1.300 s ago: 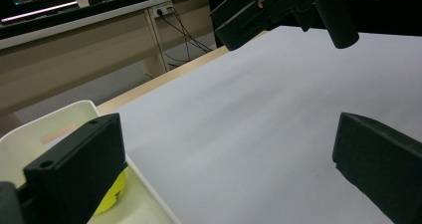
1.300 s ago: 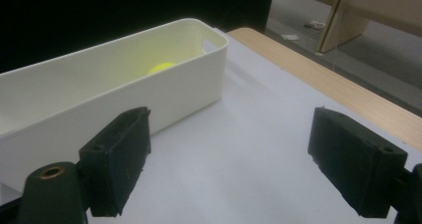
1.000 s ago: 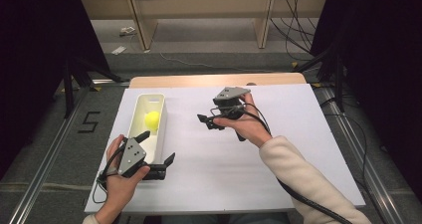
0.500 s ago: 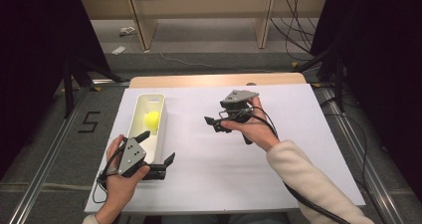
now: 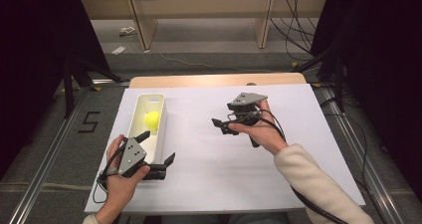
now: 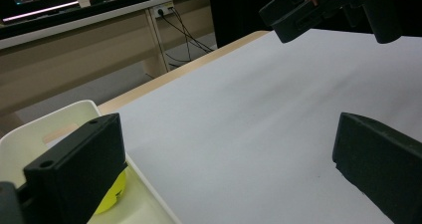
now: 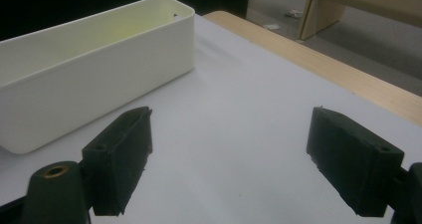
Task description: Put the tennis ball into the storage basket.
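A long white bin point(image 5: 140, 109) lies on the left of the white-covered table, with a yellow ball point(image 5: 152, 119) inside it. My left gripper point(image 5: 159, 145) is open at the bin's near end, one jaw over the inside and the other over the table. In the left gripper view the ball point(image 6: 113, 196) peeks out beside the left jaw, above the bin's rim point(image 6: 30, 134). My right gripper point(image 5: 219, 126) is held open above the table's middle, pointing toward the bin point(image 7: 99, 69). Nothing sits between its jaws point(image 7: 231, 129). The left gripper view also catches that right gripper point(image 6: 318, 7) at top right.
A white sheet point(image 5: 209, 174) covers the table, and a wooden strip point(image 5: 214, 79) shows along its far edge. Wooden shelf legs point(image 5: 139, 20) and cables point(image 5: 298, 30) stand on the floor beyond. Metal rails point(image 5: 45, 159) run along both sides.
My right gripper has drifted to the right, away from the bin, still open. The left gripper and the ball have stayed put.
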Demonstrator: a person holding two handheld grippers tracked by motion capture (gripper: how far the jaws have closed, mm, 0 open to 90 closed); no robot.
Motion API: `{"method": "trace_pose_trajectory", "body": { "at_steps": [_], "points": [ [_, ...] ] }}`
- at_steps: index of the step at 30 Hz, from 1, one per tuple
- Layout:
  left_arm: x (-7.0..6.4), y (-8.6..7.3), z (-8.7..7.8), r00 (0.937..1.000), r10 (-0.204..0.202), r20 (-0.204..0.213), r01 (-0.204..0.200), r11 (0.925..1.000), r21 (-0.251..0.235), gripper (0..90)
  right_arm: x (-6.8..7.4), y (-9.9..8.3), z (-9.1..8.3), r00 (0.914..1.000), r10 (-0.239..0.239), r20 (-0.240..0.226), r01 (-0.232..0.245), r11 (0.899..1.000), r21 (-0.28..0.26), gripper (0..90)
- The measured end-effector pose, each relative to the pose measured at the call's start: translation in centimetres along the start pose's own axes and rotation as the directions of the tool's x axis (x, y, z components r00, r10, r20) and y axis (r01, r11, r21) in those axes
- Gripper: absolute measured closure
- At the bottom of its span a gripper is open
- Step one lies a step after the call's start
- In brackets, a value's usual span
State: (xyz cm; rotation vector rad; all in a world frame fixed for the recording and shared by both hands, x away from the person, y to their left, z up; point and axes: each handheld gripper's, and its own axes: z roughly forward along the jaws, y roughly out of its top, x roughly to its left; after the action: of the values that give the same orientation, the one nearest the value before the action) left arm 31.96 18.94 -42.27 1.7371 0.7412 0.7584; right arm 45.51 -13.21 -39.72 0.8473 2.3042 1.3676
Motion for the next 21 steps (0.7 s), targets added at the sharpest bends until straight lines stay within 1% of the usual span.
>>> {"method": "trace_pose_trajectory", "body": {
  "at_steps": [3, 7, 21],
  "points": [
    [0.0, 0.0, 0.0, 1.0, 0.005, 0.002, -0.005, 1.0, 0.001, 0.0, -0.1, -0.1, -0.3, 1.0, 0.001, 0.005, -0.001, 1.0, -0.003, 18.7],
    [0.0, 0.0, 0.0, 1.0, 0.002, 0.001, -0.002, 1.0, 0.0, 0.0, -0.3, -0.4, -0.7, 1.0, 0.001, 0.009, -0.001, 1.0, 0.0, 18.7],
    [0.0, 0.0, 0.0, 1.0, 0.006, 0.001, -0.006, 1.0, 0.002, 0.0, -1.2, -1.6, -2.4, 0.9988, 0.027, 0.041, -0.027, 1.0, -0.005, 18.7]
  ]
}}
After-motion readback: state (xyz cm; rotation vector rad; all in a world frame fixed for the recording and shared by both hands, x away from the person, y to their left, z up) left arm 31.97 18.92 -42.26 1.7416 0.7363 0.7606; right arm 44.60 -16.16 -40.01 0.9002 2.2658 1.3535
